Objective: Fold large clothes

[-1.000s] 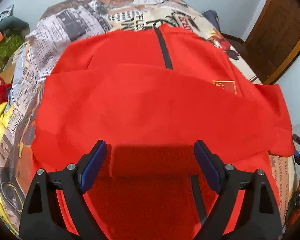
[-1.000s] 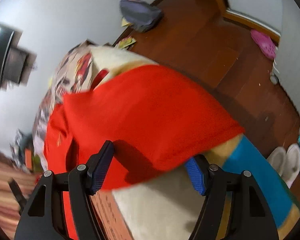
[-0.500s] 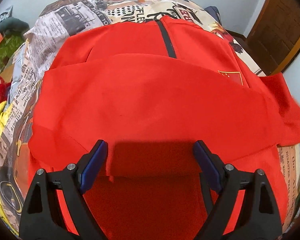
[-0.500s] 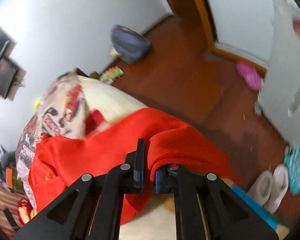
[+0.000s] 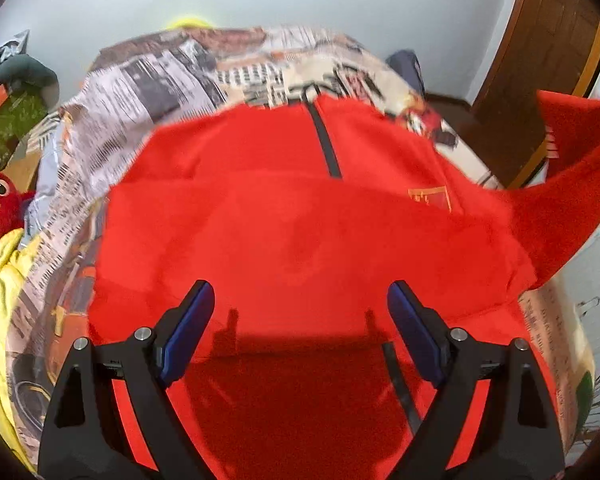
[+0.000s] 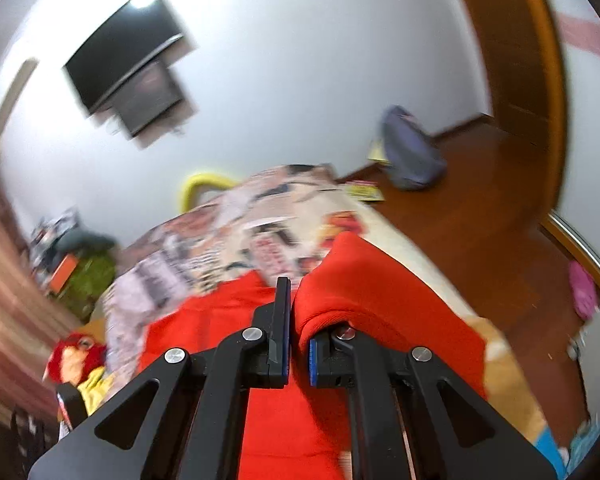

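Note:
A large red jacket (image 5: 300, 220) with a dark zip lies spread on the bed, one sleeve folded across its front. My left gripper (image 5: 300, 332) is open and empty, hovering over the jacket's lower part. My right gripper (image 6: 298, 344) is shut on the jacket's other sleeve (image 6: 364, 292), which drapes over its right finger. In the left wrist view that sleeve (image 5: 568, 184) hangs lifted at the right, above the bed's edge.
The bed has a newspaper-print cover (image 5: 172, 80). A red plush toy (image 5: 0, 204) and yellow cloth (image 5: 0, 292) lie at its left. A purple backpack (image 6: 412, 148) sits on the wooden floor by the door (image 6: 512, 52). A TV (image 6: 124, 60) hangs on the wall.
My right gripper closed on the hanging sleeve and raised it up from the bed's right edge. My left gripper stayed open and tilted up slightly.

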A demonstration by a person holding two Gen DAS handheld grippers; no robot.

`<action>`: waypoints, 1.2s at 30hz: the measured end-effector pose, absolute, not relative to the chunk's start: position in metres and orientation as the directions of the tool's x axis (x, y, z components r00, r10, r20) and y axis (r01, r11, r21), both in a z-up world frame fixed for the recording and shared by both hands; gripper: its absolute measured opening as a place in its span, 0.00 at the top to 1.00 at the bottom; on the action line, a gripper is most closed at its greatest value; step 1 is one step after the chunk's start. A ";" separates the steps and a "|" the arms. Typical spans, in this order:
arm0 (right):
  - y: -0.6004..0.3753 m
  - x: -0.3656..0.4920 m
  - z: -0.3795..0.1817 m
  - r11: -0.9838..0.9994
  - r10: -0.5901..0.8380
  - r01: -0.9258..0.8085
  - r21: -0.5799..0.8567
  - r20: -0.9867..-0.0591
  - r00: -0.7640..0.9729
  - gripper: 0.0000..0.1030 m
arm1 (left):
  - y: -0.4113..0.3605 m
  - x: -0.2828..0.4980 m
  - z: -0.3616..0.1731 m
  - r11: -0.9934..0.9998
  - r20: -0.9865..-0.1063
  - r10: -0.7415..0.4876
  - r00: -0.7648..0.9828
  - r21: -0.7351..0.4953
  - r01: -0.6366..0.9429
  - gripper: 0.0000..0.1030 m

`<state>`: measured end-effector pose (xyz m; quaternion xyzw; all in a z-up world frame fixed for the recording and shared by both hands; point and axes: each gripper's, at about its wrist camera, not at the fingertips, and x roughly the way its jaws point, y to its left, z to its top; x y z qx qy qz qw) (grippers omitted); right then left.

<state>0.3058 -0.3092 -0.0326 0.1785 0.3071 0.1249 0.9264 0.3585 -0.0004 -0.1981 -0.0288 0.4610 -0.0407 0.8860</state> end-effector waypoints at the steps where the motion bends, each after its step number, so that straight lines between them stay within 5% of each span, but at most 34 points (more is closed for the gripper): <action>1: -0.295 0.308 -0.032 0.904 0.359 -0.146 0.402 -0.527 0.771 0.94 | 0.002 0.357 -0.194 0.995 -0.808 -0.095 0.582 -0.085 0.045 0.14; 10: -0.160 0.341 -0.098 0.872 0.489 -0.285 0.398 -0.671 0.557 0.94 | 0.046 0.332 -0.172 0.997 -0.768 -0.067 0.637 -0.070 0.021 0.14; 20: -0.098 0.330 -0.197 0.891 0.407 -0.327 0.315 -0.874 0.266 0.88 | 0.067 0.310 -0.186 0.999 -0.788 -0.002 0.615 0.022 0.032 0.14; 25: -0.110 0.314 -0.192 0.833 0.460 -0.404 0.377 -0.879 0.127 0.62 | 0.065 0.310 -0.183 1.000 -0.791 -0.026 0.611 -0.013 0.026 0.14; 36: -0.213 0.269 -0.116 0.907 0.357 -0.380 0.184 -0.813 0.460 0.55 | -0.011 0.331 -0.159 0.980 -0.786 -0.140 0.602 -0.023 0.197 0.14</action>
